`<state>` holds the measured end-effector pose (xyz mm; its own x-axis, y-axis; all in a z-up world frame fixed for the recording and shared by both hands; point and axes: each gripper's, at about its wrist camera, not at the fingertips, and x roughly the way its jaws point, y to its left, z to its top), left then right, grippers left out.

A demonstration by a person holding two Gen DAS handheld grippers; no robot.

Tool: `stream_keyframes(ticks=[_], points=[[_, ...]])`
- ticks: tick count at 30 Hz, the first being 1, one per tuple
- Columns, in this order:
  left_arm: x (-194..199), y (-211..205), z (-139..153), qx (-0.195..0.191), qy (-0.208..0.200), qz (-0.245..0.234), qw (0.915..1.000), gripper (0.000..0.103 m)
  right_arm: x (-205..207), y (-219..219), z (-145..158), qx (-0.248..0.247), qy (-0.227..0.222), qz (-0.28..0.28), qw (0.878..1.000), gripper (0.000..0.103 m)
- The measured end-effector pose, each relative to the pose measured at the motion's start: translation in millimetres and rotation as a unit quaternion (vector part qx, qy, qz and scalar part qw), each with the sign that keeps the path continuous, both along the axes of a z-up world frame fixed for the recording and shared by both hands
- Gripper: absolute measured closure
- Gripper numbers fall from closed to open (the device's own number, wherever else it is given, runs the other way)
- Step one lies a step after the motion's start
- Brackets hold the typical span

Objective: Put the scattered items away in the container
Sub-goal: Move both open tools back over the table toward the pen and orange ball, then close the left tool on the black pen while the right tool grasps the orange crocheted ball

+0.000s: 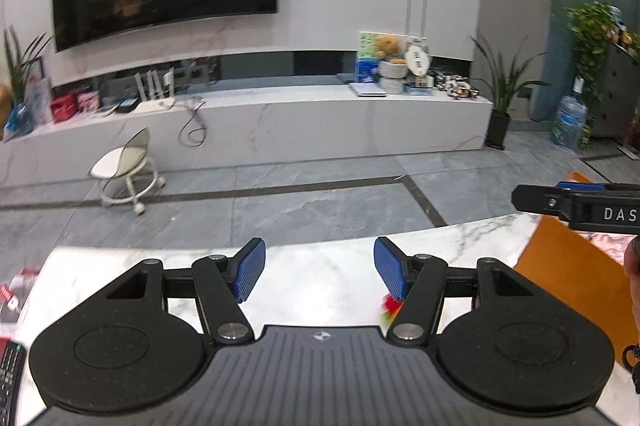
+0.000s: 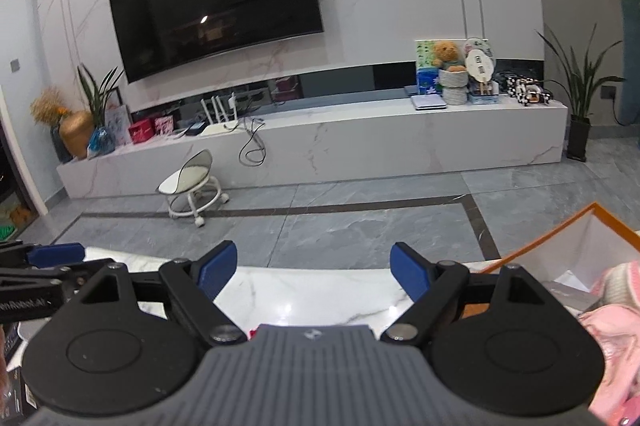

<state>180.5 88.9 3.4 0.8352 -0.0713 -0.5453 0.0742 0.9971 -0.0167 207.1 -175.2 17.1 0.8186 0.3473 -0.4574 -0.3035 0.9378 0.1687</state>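
My left gripper (image 1: 319,272) is open and empty above the white marble table (image 1: 320,278). A small red, yellow and green item (image 1: 390,308) lies on the table, half hidden behind the left gripper's right finger. My right gripper (image 2: 314,276) is open and empty above the same table (image 2: 320,290). The orange box (image 2: 560,250) with a white inside stands at the right, with pink fabric (image 2: 612,330) in it. In the left wrist view the box's orange side (image 1: 560,266) shows at the right, and the right gripper (image 1: 532,199) reaches in above it.
A remote control (image 1: 10,370) and a red-and-white packet (image 1: 16,290) lie at the table's left edge. Beyond the table are the grey tiled floor, a white rolling stool (image 1: 128,165), the TV bench and potted plants. The left gripper (image 2: 56,254) shows at the right wrist view's left edge.
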Motion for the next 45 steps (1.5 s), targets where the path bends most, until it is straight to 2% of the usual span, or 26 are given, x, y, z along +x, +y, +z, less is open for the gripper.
stream_keyframes(ticks=[5,11,13,16,24,26,31,34,39,45], points=[[-5,33,-15,-0.011,0.009,0.030,0.9995,0.032,6,18,-16,-0.009,0.011,0.012,1.000,0.020],[-5,59,-41,-0.024,0.026,0.039,0.9986,0.032,15,38,-40,-0.021,0.022,0.029,0.999,0.021],[-5,66,-53,-0.029,0.037,0.038,0.9982,0.032,18,43,-48,-0.026,0.026,0.033,0.999,0.026],[0,71,-71,-0.011,0.065,0.043,0.9969,0.032,22,51,-61,-0.033,0.032,0.039,0.998,0.028],[1,82,-96,0.002,0.098,0.040,0.9944,0.032,34,65,-92,-0.046,0.046,0.047,0.997,0.029],[1,84,-104,0.003,0.109,0.038,0.9933,0.033,37,66,-99,-0.047,0.051,0.046,0.997,0.029],[5,87,-126,0.004,0.139,0.029,0.9898,0.043,43,68,-113,-0.044,0.061,0.045,0.996,0.029],[7,86,-130,0.009,0.149,0.026,0.9884,0.049,45,71,-117,-0.043,0.063,0.049,0.996,0.029],[8,82,-129,0.032,0.157,0.020,0.9869,0.053,48,75,-126,-0.045,0.067,0.054,0.995,0.029],[6,84,-125,0.025,0.169,0.021,0.9850,0.058,52,79,-136,-0.046,0.074,0.057,0.995,0.030]])
